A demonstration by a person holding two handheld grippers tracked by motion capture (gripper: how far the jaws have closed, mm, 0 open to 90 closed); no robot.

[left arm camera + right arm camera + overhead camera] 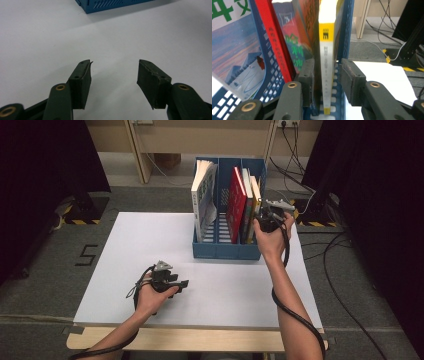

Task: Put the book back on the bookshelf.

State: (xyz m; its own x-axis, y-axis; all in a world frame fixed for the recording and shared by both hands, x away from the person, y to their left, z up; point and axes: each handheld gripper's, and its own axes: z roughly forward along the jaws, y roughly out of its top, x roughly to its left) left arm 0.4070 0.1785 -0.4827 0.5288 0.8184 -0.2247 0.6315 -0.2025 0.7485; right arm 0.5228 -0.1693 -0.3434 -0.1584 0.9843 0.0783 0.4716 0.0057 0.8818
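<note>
A blue three-slot file rack (pixel 227 251) stands at the back of the white table (pixel 145 245). A large white book (pixel 204 195) leans in its left slot, and a red book (pixel 236 202) and a yellow-spined book (pixel 255 200) stand in its right slot. My right gripper (pixel 261 220) is at the rack's right front corner. In the right gripper view its jaws (pixel 327 63) straddle the yellow-spined book (pixel 326 45) and the rack's mesh wall (pixel 343 37), with a gap left at the pads. My left gripper (pixel 182 284) rests low over the table's front left, open (pixel 113 72) and empty.
A green-and-blue book (pixel 295 47) stands between the red book (pixel 274 37) and the yellow one. Cables (pixel 300 155) lie on the floor behind and to the right of the table. Black curtains hang at both sides. The rack's corner (pixel 100 5) lies ahead of the left gripper.
</note>
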